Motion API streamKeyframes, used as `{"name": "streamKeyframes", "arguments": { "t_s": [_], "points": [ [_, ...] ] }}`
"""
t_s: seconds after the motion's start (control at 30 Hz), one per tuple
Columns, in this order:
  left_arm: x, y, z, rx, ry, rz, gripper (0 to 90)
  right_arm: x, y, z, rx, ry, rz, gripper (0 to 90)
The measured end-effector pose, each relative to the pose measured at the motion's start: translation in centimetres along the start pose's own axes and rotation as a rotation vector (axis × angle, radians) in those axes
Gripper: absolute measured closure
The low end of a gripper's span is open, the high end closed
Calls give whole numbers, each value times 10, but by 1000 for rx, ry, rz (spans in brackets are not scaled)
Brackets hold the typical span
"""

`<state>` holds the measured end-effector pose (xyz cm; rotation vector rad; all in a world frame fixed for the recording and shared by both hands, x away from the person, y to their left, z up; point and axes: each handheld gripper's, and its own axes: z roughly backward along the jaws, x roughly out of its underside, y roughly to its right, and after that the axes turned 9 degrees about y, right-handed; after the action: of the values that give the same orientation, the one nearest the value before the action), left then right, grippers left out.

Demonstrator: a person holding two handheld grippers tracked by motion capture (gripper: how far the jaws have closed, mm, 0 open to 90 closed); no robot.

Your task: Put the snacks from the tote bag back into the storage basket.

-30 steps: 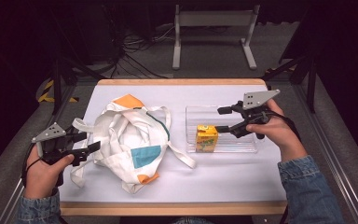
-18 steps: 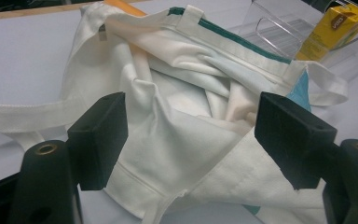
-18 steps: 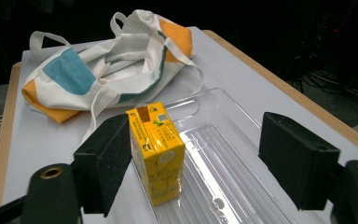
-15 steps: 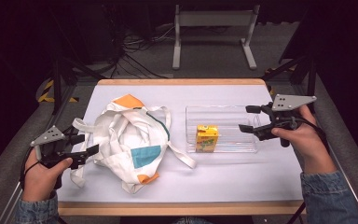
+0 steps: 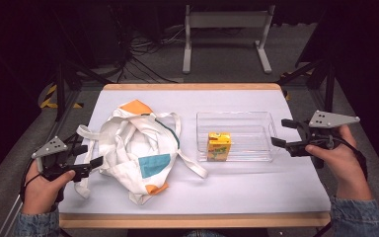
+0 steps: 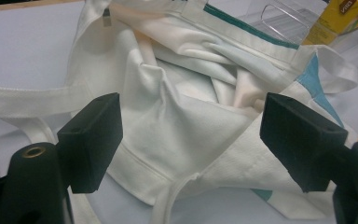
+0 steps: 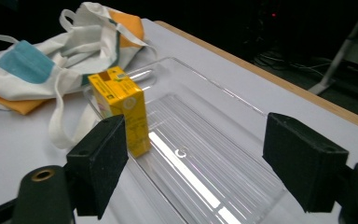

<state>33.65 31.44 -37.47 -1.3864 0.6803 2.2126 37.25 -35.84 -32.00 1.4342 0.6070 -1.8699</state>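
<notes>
black two-jaw left gripper [image 5: 91, 157] and right gripper [image 5: 281, 133], grey three-cornered top plates, brass-ringed holes; blue denim sleeves [image 5: 358, 217].

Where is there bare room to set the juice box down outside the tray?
Free: the white table strip in front of the clear tray, and the strip behind it. Crowded: the left half, under the cloth bag, whose strap reaches toward the juice box.

Carton [image 5: 218, 146] in tray [image 5: 256, 118], right of bag [image 5: 138, 148]
</notes>
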Motion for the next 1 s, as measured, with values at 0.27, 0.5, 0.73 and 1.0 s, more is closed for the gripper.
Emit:
{"name": "streamKeyframes", "arguments": {
  "t_s": [0.27,0.5,0.73,1.0],
  "points": [
    [7,-5,-1,7,7,-9,221,26,1,5,60,25,-45,218],
    [18,-9,-3,19,29,10,221,48,1,5,105,36,-75,218],
    [23,-13,-6,40,44,39,220,72,1,8,132,61,-110,196],
    [34,-18,-9,84,70,32,213,95,0,10,152,70,-126,196]
  ]
}}
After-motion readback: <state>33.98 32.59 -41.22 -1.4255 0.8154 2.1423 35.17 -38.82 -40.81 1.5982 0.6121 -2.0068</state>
